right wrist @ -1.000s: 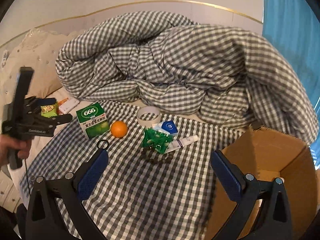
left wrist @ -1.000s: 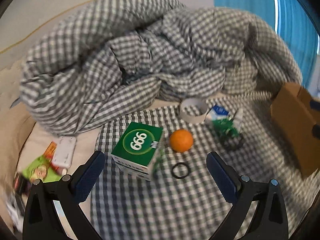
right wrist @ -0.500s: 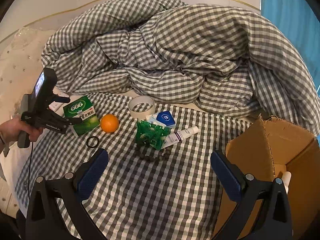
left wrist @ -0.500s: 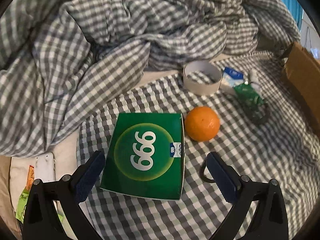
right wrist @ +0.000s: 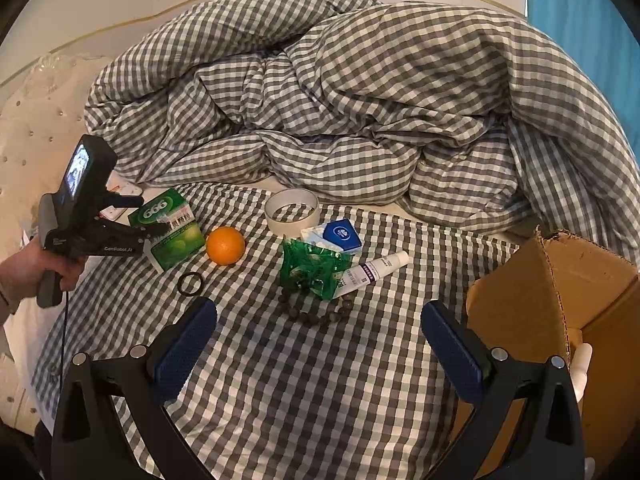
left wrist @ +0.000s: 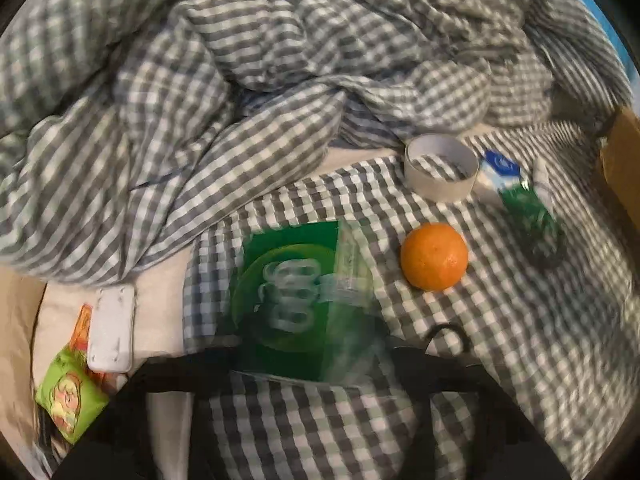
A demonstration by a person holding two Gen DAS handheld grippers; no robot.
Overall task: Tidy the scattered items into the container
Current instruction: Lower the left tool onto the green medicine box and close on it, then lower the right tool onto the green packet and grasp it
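**Left tongs closing on the green box; right tongs wide open over the bed**

The left tongs [right wrist: 154, 226] are closing with the green box [right wrist: 170, 230] between their fingers; in the left wrist view the box is blurred, so whether the pads already press on it cannot be told. The box lies with its "666" face up and tipped a little, its long axis running away from those tongs toward the heaped duvet [right wrist: 360, 100]. A hand [right wrist: 28, 270] grips the handle at the left edge.

Just beside the box, on the side toward the right tongs, sits an orange [right wrist: 225, 245], and nearer the camera a black ring [right wrist: 189, 283] lies flat on the checked sheet [right wrist: 320, 380].

The right tongs [right wrist: 318, 346] stand spread wide with nothing between them. Straight ahead of them lies a bead bracelet [right wrist: 316, 314], touching a green packet [right wrist: 312, 266]. A white tube [right wrist: 374, 270] lies beside the packet, its cap pointing toward the cardboard box [right wrist: 560, 300]. Beyond the packet are a blue-and-white pack [right wrist: 340, 236] and a tape roll [right wrist: 292, 212] lying flat, its open centre facing up.

The cardboard box stands open just right of the right tongs; a white bottle [right wrist: 580, 364] shows inside it.

Left of the left tongs, off the sheet, lie a white flat item [left wrist: 111, 328] and a green snack packet [left wrist: 70, 400].
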